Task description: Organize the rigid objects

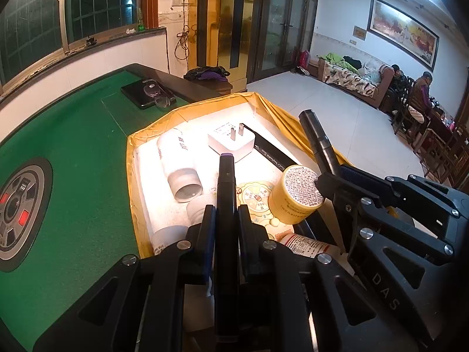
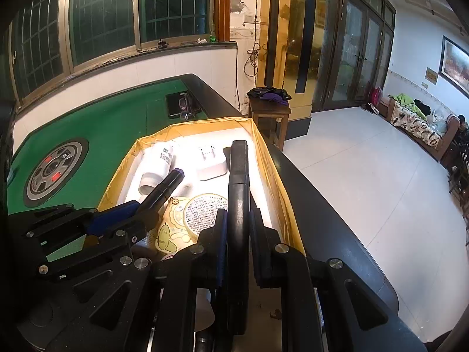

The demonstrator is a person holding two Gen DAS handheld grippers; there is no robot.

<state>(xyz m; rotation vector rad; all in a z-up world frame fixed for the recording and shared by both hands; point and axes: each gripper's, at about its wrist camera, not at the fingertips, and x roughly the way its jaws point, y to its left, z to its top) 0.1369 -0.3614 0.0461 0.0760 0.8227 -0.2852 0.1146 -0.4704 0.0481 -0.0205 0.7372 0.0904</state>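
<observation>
My left gripper (image 1: 225,214) is shut on a slim black pen with a purple tip (image 1: 226,170), held over the yellow-lined box (image 1: 132,158). My right gripper (image 2: 239,214) is shut on a thicker black marker (image 2: 239,173) above the box's right side (image 2: 274,176). Each gripper shows in the other view: the right gripper (image 1: 325,182) with its marker (image 1: 316,135), the left gripper (image 2: 140,208) with its pen (image 2: 167,184). In the box lie a white bottle (image 1: 176,161), a white charger plug (image 1: 231,143), a yellow jar (image 1: 296,196) and a tube (image 1: 304,245).
The box sits on a green felt table (image 1: 82,152) with a round control panel (image 1: 17,208). A black tablet with glasses (image 1: 146,94) lies at the far edge. Right of the table is tile floor, a stool with dark clothes (image 2: 268,96) and seated people (image 1: 422,85).
</observation>
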